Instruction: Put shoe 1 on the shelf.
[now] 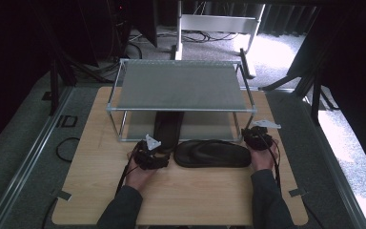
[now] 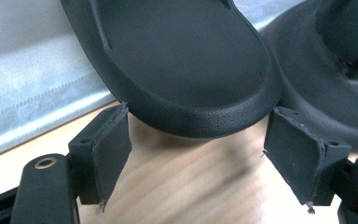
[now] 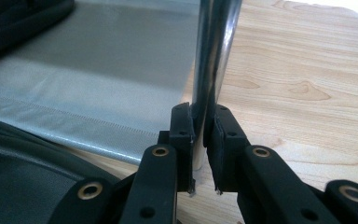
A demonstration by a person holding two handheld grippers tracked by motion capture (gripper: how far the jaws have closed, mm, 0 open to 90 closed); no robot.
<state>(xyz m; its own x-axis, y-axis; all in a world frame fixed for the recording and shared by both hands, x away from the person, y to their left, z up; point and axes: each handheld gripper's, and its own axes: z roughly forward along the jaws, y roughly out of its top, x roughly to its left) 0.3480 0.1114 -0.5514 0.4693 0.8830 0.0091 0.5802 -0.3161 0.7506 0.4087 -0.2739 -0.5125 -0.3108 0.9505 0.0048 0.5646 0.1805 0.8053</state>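
In the high view, lower left of centre, the left hand-held gripper (image 1: 153, 151) stands released, its jaws either side of the heel of a black rubber slipper (image 1: 167, 128) lying half under the silver two-tier metal rack (image 1: 181, 109). A second black slipper (image 1: 213, 153) lies crosswise on the wooden tabletop (image 1: 90, 167). At right, the right hand-held gripper (image 3: 199, 140) clenches the rack's chrome front leg (image 3: 212, 56). Steadying the rack there should help while the left closes squarely on the heel.

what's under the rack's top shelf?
Under the top shelf of the rack, one black sandal lies on the lower shelf, heel end sticking out the front. Its toe end is covered by the top shelf, so whatever lies further back cannot be seen.
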